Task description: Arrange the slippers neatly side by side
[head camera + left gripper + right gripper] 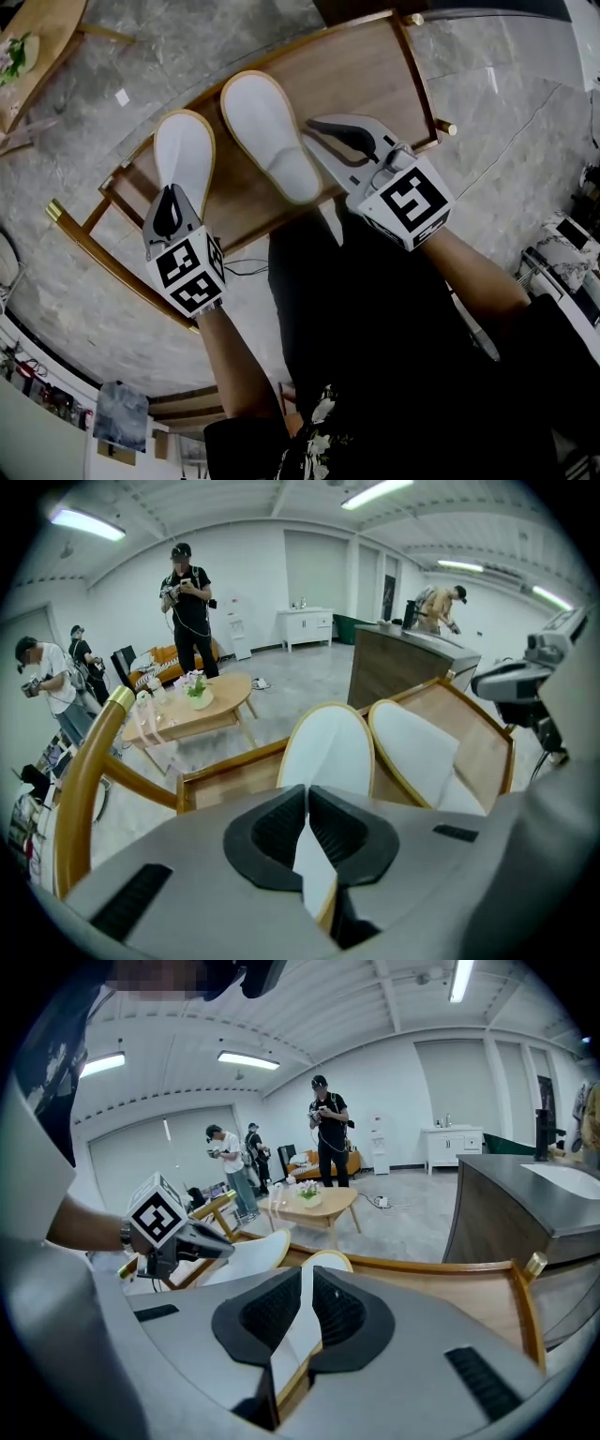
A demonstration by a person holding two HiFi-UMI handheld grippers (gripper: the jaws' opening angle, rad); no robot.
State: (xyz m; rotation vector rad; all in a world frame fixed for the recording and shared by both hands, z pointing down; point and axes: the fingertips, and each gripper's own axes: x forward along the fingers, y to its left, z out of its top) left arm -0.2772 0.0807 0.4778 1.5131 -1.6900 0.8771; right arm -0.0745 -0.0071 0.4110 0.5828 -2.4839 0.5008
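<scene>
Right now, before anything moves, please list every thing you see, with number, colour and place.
Left slipper: one, white with tan rim, on the shelf.
Right slipper: one, same colours, beside it, heels spread apart.
Shelf: one, brown wood with a gold-coloured frame, on the floor.
Floor: grey, marble look.
Low table: one, light wood, behind the shelf.
People: at least four, background.
Left gripper: grey, shut on the Left slipper's heel.
Right gripper: grey, shut on the Right slipper's edge.

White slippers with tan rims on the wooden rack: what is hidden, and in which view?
1. Left white tan-rimmed slipper: heel end, covered by the left gripper clamped on it, head view and left gripper view.
2. Right white tan-rimmed slipper: mostly behind the right gripper body, right gripper view.
</scene>
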